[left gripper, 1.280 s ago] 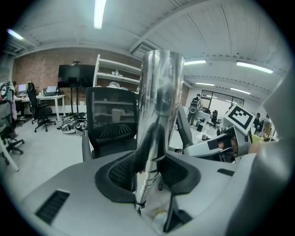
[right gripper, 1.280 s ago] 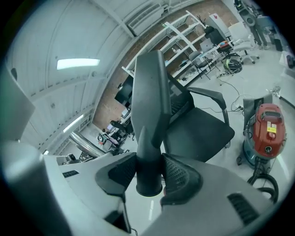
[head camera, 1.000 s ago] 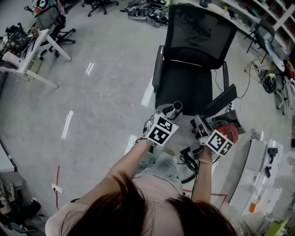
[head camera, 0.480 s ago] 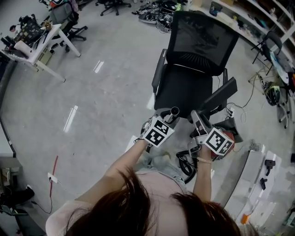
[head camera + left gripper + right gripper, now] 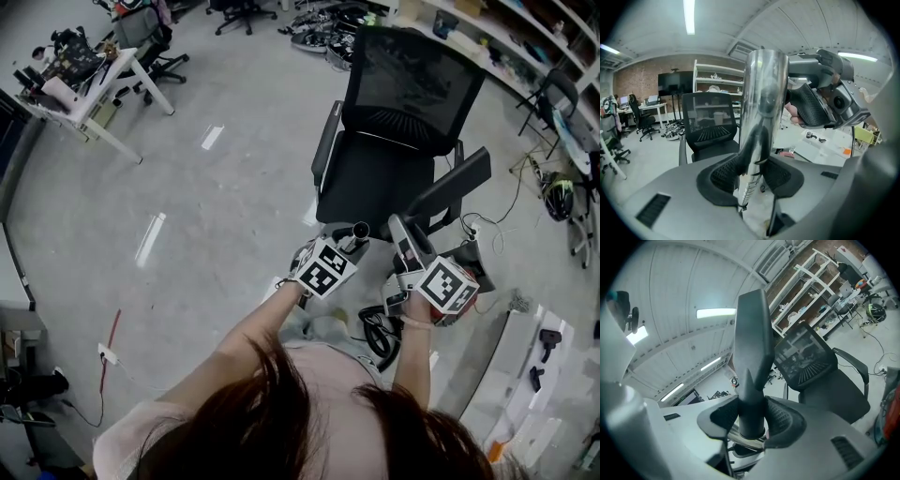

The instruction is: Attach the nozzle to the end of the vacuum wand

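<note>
Since the earlier frame the right hand-held gripper (image 5: 405,266) has raised the nozzle (image 5: 401,239), so its tip now stands just beside the open end of the vacuum wand (image 5: 359,231), not touching it. The left hand-held gripper (image 5: 349,247) is clamped on the wand's shiny tube, and the right one is clamped on the nozzle near its round collar, flat tip pointing away. The step looks like lining up, with nothing joined yet. Next, the collar probably has to be swung round to face the wand's mouth, then pushed on straight. Black cables (image 5: 375,333) lie on the floor below. The office chair (image 5: 394,169) stands close ahead, its armrest (image 5: 452,192) crowding the nozzle's side.
</note>
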`<state>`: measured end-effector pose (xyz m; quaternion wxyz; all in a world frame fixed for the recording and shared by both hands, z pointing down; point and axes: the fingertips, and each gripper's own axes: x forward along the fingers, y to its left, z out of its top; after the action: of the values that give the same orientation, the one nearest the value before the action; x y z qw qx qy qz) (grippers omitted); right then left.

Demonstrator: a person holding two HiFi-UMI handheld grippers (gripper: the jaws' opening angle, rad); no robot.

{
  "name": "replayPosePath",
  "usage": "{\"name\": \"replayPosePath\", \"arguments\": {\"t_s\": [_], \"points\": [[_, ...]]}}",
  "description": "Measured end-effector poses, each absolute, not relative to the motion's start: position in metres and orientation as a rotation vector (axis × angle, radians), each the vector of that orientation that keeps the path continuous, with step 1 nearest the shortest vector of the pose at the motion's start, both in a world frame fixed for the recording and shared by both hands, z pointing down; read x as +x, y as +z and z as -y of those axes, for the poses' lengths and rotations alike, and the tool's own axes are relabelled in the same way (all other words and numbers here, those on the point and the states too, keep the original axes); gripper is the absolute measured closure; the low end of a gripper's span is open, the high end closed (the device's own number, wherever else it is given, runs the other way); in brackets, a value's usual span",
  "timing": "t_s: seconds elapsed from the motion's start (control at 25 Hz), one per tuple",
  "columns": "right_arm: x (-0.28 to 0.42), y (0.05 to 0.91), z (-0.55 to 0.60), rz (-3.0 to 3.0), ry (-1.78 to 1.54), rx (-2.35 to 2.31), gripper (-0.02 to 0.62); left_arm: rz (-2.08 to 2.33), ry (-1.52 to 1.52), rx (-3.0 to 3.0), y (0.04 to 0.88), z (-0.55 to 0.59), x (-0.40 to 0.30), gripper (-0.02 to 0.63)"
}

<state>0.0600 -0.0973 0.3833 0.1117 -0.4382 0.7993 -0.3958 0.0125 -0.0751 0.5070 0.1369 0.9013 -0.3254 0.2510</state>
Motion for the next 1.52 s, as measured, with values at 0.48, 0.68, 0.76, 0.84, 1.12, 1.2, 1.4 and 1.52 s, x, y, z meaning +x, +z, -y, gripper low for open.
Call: {"name": "replayPosePath", "arguments": {"t_s": [0.48, 0.68, 0.76, 0.84, 1.12, 1.2, 1.4, 1.52], "points": [[0.06, 0.359, 0.075, -2.347, -1.075, -1.279, 0.409, 0.876, 0.774, 2.64, 0.509, 0.057, 0.031, 0.446], [0.054, 0.351, 0.072, -2.352, -1.04, -1.275, 0.41, 0.847, 0.787, 2.644, 0.51, 0.055, 0.034, 0.446], [0.051, 0.351, 0.073, -2.372, -1.02, -1.28, 0.41, 0.841, 0.786, 2.648, 0.511, 0.056, 0.035, 0.446], [0.047, 0.351, 0.073, -2.399, -0.992, -1.286, 0.409, 0.835, 0.787, 2.65, 0.512, 0.057, 0.035, 0.446], [0.03, 0.347, 0.076, -2.489, -0.901, -1.288, 0.409, 0.82, 0.783, 2.656, 0.512, 0.061, 0.033, 0.446], [0.025, 0.347, 0.076, -2.513, -0.882, -1.286, 0.41, 0.814, 0.783, 2.657, 0.512, 0.061, 0.033, 0.446], [0.019, 0.35, 0.074, -2.543, -0.862, -1.291, 0.41, 0.805, 0.782, 2.662, 0.512, 0.06, 0.033, 0.446], [0.017, 0.354, 0.072, -2.562, -0.849, -1.31, 0.409, 0.806, 0.78, 2.663, 0.512, 0.061, 0.033, 0.446]]}}
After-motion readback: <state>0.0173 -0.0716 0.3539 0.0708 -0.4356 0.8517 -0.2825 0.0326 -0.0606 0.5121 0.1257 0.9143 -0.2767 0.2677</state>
